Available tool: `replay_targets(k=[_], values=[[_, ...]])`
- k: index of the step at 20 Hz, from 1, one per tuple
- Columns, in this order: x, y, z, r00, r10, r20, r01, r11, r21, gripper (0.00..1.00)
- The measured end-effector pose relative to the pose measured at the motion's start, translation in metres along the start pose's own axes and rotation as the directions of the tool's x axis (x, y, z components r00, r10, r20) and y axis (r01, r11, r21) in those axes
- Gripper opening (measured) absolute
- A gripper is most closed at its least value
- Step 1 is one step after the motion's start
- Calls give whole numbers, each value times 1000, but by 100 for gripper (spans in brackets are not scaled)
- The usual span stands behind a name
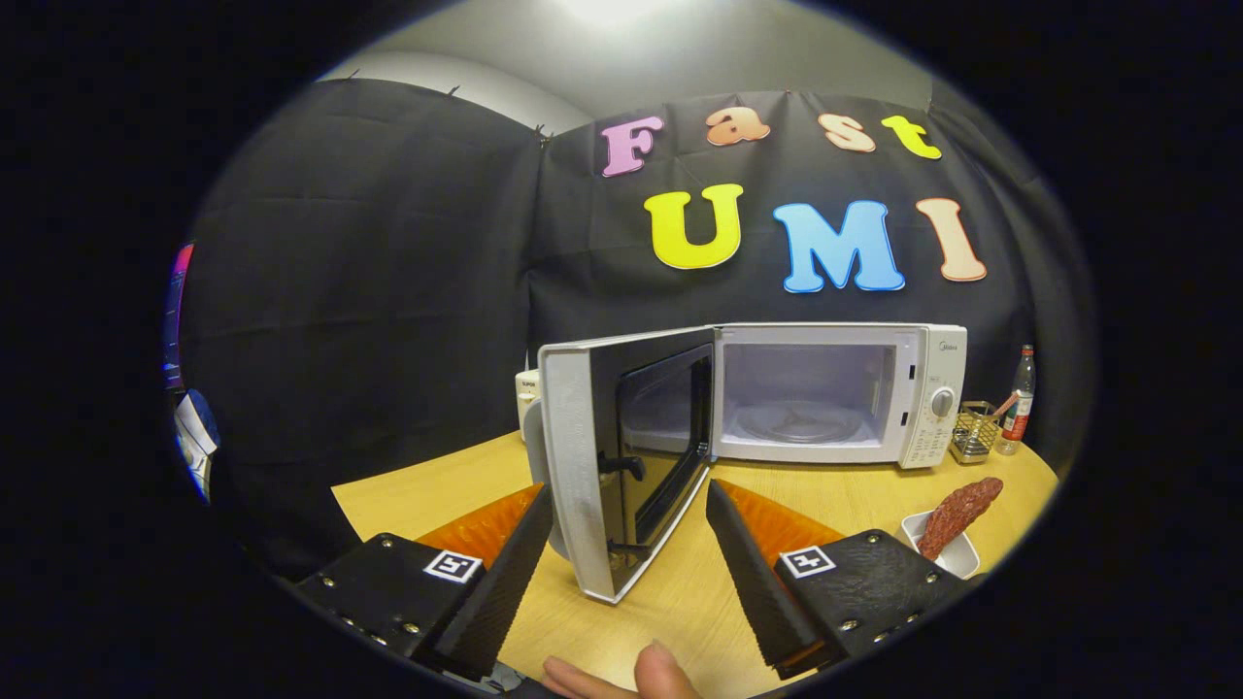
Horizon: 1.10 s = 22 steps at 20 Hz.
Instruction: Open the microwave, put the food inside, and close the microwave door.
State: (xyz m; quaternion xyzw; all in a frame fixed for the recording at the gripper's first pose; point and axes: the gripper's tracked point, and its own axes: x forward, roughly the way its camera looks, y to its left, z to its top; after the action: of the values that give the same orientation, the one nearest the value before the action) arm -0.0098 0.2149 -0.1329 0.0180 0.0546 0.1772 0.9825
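- The white box-shaped microwave (835,393) is being shown on the pale wooden bench (680,582) with its dark-windowed door (631,456) swung wide open to the microwave's left, so the opening step is being judged as done.
- The cavity is being seen bare, with only the clear glass turntable (801,424) lying inside the microwave.
- The food, a reddish-brown elongated sausage-like piece (959,515), is being seen leaning in a small white square dish (947,553) on the bench, in front of the microwave and off its right corner, well apart from the cavity.
- Fetching the food, placing it in the microwave and shutting the door are being judged as all left to do.
- The tool (629,573) is being held with its fingers spread wide and nothing grasped; the free edge of the microwave's open door is being framed between the two fingers, and whether either finger is touching it cannot be told.
- A fingertip of the person's hand (631,678) is being seen just behind the tool.
- A small wire basket (974,430) and a glass bottle with a red label (1018,400) are being noted just to the right of the microwave.
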Motion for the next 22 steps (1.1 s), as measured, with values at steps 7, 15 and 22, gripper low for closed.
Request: replay_targets(k=[7, 15, 22], values=[[-11, -73, -6, 995, -94, 25, 96, 993, -74, 95], [-42, -198, 19, 926, -321, 200, 344, 934, -94, 94], [-47, -269, -1, 910, -392, 134, 407, 905, -121, 94]])
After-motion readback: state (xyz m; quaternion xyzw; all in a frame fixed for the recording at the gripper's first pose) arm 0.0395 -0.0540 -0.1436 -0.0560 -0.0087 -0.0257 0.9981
